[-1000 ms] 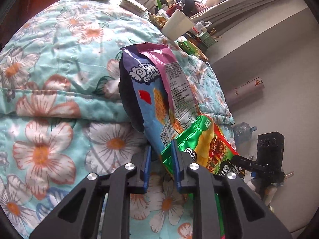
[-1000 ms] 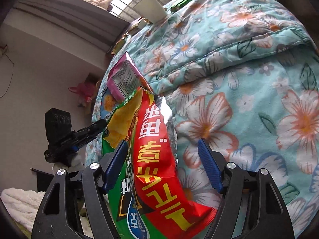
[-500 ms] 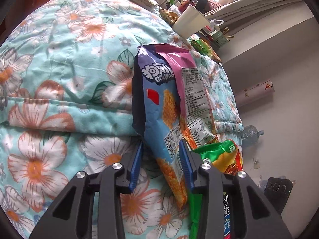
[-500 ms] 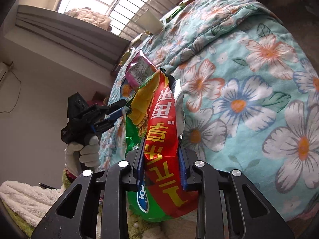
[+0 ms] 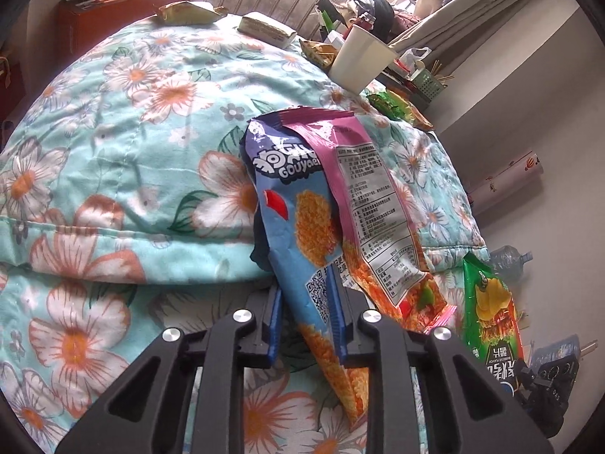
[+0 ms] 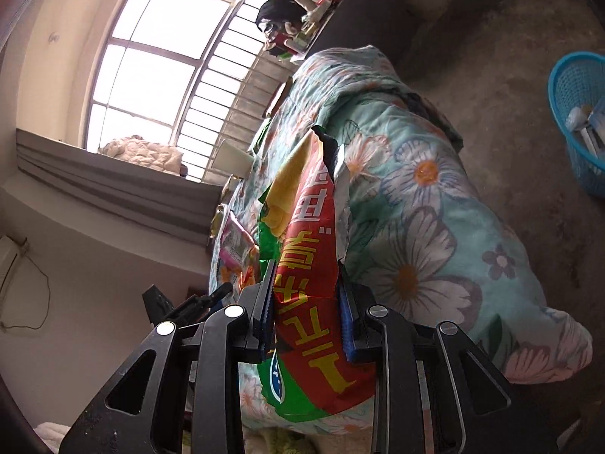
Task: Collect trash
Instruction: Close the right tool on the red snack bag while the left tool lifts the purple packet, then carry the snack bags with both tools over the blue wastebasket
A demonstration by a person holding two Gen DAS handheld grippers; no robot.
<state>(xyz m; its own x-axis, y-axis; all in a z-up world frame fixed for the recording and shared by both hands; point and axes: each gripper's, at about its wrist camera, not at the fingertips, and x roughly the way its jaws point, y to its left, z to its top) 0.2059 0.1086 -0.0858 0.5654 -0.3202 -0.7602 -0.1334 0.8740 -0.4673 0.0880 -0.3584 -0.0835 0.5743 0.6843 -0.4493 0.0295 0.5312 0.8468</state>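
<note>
Blue-and-purple snack bag (image 5: pixel 298 227) is what the left gripper (image 5: pixel 306 317) has now, so starting on that side: a second ago those jaws were pinching the corner of the green chip bag (image 5: pixel 491 314) instead. Since then they let that go, opened up, slid over and are closing again, this time with the blue-and-purple bag's lower end between the pads. It looks pinched already, and the bag stands up against the fold of the flowery quilt (image 5: pixel 124 143) on the bed.

Further back on the quilt there's more to collect: a couple of flat wrappers (image 5: pixel 264 29) near the far edge and a white paper cup (image 5: pixel 361 61) by the window clutter.

Moving right, the green chip bag has been handed across. The right gripper (image 6: pixel 308 306) was wide open around it a second ago; now both pads are clamped tight on the red-and-green bag (image 6: pixel 310 249), which sticks up out of the jaws, clear of the quilt. That view has also swung round, and a blue mesh basket (image 6: pixel 578 113) now shows on the floor at far right, well apart from the bed, with a few things already in it.

My read: each hand has one piece of trash, and the basket looks like the dump spot, though that's a guess.
</note>
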